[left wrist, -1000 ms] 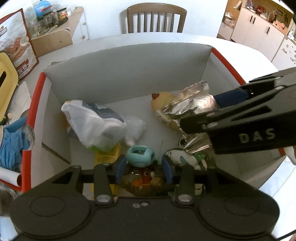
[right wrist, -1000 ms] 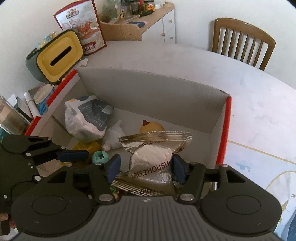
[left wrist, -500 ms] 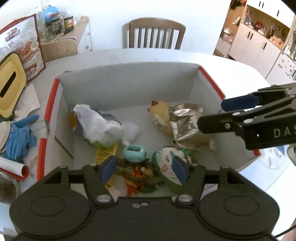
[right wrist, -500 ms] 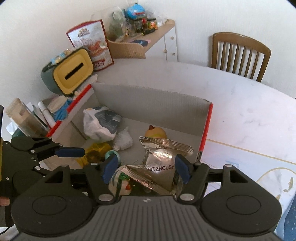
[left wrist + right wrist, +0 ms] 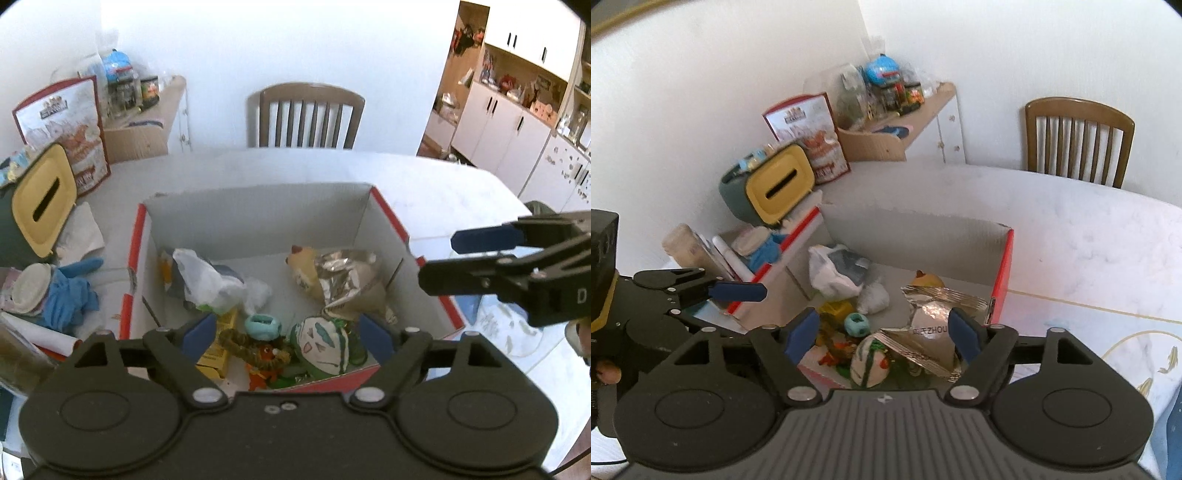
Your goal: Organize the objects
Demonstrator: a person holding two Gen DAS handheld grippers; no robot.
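A red-edged cardboard box (image 5: 255, 218) (image 5: 1003, 266) on the white table holds a silver foil bag (image 5: 343, 280) (image 5: 934, 328), a yellow duck toy (image 5: 301, 266), a white plastic bag (image 5: 207, 280) (image 5: 831, 273), a teal ring toy (image 5: 262, 326) (image 5: 857, 324), a green-and-white round toy (image 5: 321, 343) (image 5: 868, 363) and an orange toy (image 5: 264, 363). My left gripper (image 5: 286, 338) hangs open above the box's near side, empty. My right gripper (image 5: 882, 332) is open above the foil bag and holds nothing. In the left wrist view the right gripper's body sits at the right, beyond the box edge.
A yellow-lidded tissue holder (image 5: 42, 201) (image 5: 779, 184), a snack bag (image 5: 66, 133), blue gloves (image 5: 70, 295) and paper rolls crowd the table's left. A wooden chair (image 5: 306, 118) (image 5: 1078, 140) stands behind the table. A side cabinet with jars (image 5: 897, 110) is by the wall.
Both grippers have risen and pulled back from the box. The right gripper let go of the foil bag, which now lies in the box; the left gripper opened off the teal ring toy.
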